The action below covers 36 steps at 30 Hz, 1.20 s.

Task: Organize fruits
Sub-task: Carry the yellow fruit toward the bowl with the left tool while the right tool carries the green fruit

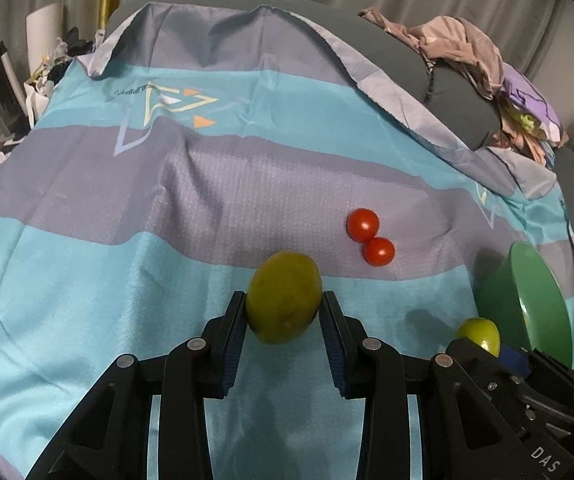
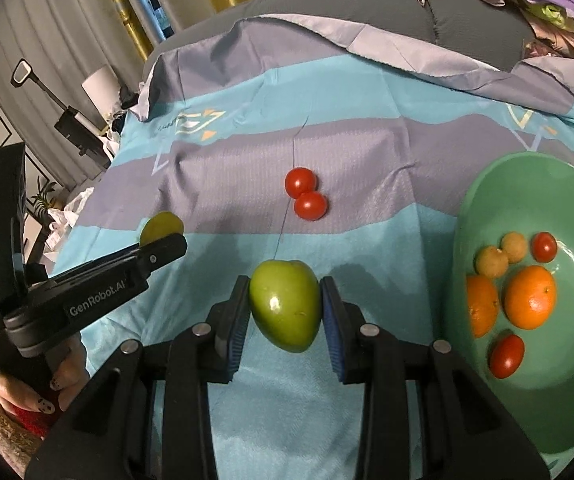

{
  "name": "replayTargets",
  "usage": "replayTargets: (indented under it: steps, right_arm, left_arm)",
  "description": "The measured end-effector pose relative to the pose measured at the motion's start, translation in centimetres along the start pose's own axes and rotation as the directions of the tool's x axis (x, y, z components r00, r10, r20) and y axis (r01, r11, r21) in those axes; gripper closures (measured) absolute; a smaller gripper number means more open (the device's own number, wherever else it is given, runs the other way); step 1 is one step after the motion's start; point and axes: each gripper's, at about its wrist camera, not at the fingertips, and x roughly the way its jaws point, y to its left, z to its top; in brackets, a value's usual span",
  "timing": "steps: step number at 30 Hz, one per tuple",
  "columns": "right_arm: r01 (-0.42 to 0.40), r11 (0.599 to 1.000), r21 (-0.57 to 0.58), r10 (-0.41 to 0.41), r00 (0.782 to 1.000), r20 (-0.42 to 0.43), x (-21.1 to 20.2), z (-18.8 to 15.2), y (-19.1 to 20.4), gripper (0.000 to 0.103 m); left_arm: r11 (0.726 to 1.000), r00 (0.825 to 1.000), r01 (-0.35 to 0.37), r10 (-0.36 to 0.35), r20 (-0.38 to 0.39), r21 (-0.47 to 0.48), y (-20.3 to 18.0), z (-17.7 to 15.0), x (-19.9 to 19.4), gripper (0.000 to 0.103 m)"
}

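My left gripper [image 1: 283, 304] is shut on a yellow-green fruit [image 1: 283, 296] and holds it above the striped cloth. My right gripper [image 2: 285, 304] is shut on a green apple-like fruit [image 2: 285, 304], just left of the green bowl [image 2: 487, 184]. The bowl holds two oranges [image 2: 531, 297], small tomatoes [image 2: 544, 246] and two small tan fruits [image 2: 491, 261]. Two red tomatoes [image 2: 306, 194] lie touching on the cloth beyond the right gripper; they also show in the left wrist view [image 1: 370, 237]. The left gripper [image 2: 159, 248] shows at the left of the right wrist view.
A blue and grey striped cloth [image 1: 127, 208] covers a soft grey surface. A pile of clothes [image 1: 467, 52] lies at the back right. Clutter and a lamp [image 2: 99, 80] stand beyond the left edge. The bowl's rim [image 1: 527, 264] shows at the right of the left view.
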Motion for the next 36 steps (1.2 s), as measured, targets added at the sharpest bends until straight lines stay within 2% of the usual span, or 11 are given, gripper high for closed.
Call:
replayTargets:
  steps: [13,16,21,25,36]
  right_arm:
    - [-0.027,0.999,0.021,0.026,0.998,0.053,-2.2,0.3,-0.6,0.068]
    - [-0.031,0.999,0.023,0.029,0.998,0.064,-2.6,0.3,-0.7,0.068]
    - [-0.038,0.999,0.031,0.035,0.996,0.077,-3.1,0.5,-1.1,0.068]
    - [-0.042,0.998,0.038,0.038,0.995,0.089,-3.6,0.6,-1.4,0.068]
    - [-0.056,0.997,0.055,0.05,0.992,0.119,-4.8,0.9,-2.0,0.068]
  left_arm:
    - [0.997,0.999,0.014,-0.018,0.051,0.069,-2.0,-0.4,-1.9,0.066]
    - [0.996,0.997,0.044,-0.049,0.056,0.08,-2.4,-0.5,-2.4,0.066]
    - [0.993,0.996,0.037,-0.046,0.082,0.115,-3.3,-0.8,-3.2,0.066]
    - [0.988,0.993,0.057,-0.071,0.095,0.145,-4.0,-1.1,-3.6,0.066]
    - [0.978,0.988,0.105,-0.123,0.094,0.178,-5.4,-1.6,-4.7,0.066]
